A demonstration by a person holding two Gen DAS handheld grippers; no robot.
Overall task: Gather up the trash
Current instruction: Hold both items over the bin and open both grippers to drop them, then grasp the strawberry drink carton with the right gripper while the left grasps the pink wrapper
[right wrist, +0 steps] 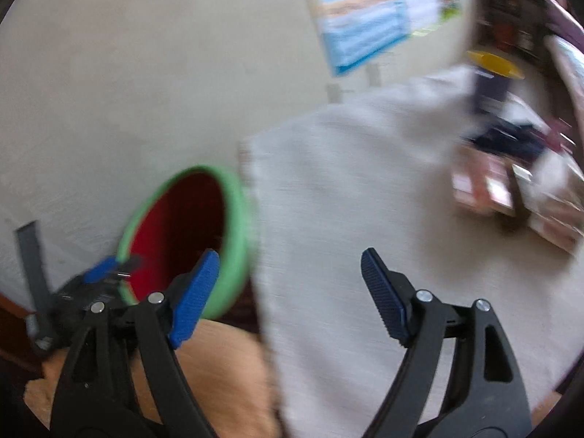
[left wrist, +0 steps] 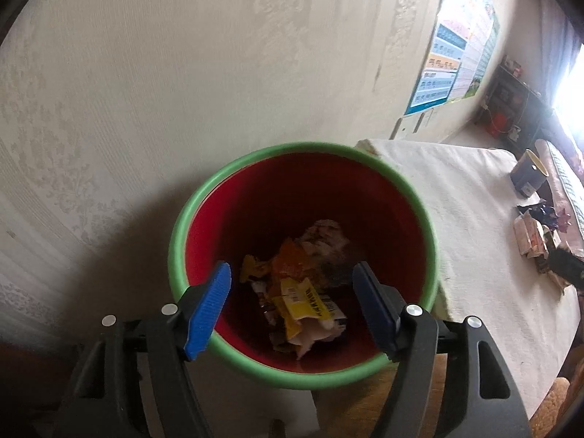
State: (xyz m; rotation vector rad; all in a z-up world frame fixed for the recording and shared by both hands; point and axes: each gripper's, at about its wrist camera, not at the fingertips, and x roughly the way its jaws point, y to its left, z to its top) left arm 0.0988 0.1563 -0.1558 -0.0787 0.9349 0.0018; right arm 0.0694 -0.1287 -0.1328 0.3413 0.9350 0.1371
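A red bin with a green rim point(left wrist: 233, 168) stands beside the table, against the wall. Inside lie crumpled wrappers point(left wrist: 303, 284), yellow, orange and white. My left gripper point(left wrist: 294, 284) is open and empty, right above the bin's mouth. My right gripper point(right wrist: 290, 277) is open and empty over the near edge of the cloth-covered table point(right wrist: 346, 189); this view is blurred. The bin point(right wrist: 233, 219) shows to its left, with the left gripper point(right wrist: 106, 268) at its rim. More wrappers and packets point(left wrist: 533, 241) lie at the table's far right, blurred in the right wrist view point(right wrist: 511, 186).
A dark cup with a yellow rim point(left wrist: 529, 175) stands on the table behind the packets. A poster point(left wrist: 452, 58) hangs on the patterned wall. A dark shelf point(left wrist: 511, 109) stands at the back by a bright window. Wooden floor point(right wrist: 219, 365) shows below the table edge.
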